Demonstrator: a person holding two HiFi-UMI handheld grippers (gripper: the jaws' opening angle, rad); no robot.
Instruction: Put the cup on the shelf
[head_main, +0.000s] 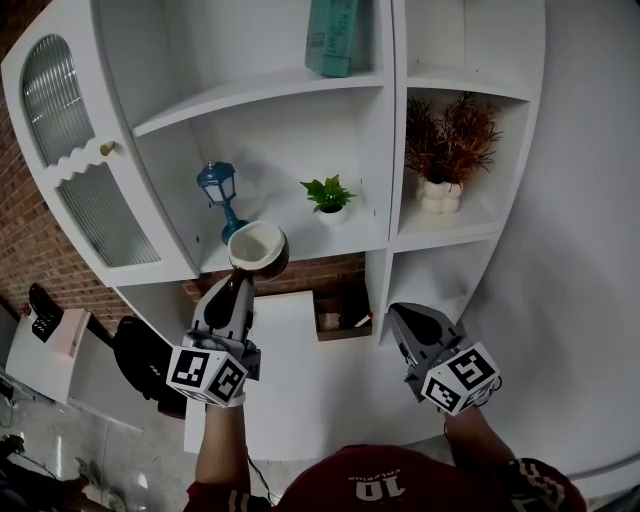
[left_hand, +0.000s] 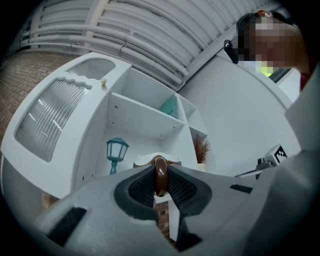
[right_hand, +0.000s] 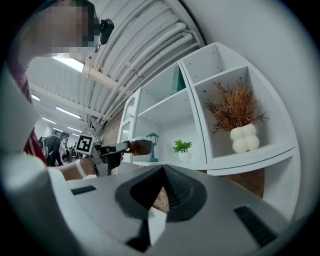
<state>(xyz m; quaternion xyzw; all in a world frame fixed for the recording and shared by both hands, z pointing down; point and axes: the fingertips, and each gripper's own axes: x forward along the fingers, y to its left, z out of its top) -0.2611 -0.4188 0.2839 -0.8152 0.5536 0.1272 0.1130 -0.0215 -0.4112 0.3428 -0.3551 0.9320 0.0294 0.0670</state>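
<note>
A brown cup (head_main: 258, 248) with a white inside is held up in front of the white shelf (head_main: 300, 238), just below and in front of its edge. My left gripper (head_main: 238, 290) is shut on the cup's handle (left_hand: 160, 176), which stands upright between the two black pads; the cup body (left_hand: 156, 161) shows just beyond them. From the right gripper view the cup (right_hand: 141, 146) hangs left of the lantern, carried by the left gripper (right_hand: 117, 149). My right gripper (head_main: 408, 325) hangs lower at the right, shut and holding nothing (right_hand: 162, 172).
On the same shelf stand a teal lantern (head_main: 218, 190) and a small green plant (head_main: 328, 196). A dried plant in a white vase (head_main: 445, 160) fills the right compartment. A teal box (head_main: 332, 35) sits one shelf up. A ribbed-glass cabinet door (head_main: 90, 200) stands open at left.
</note>
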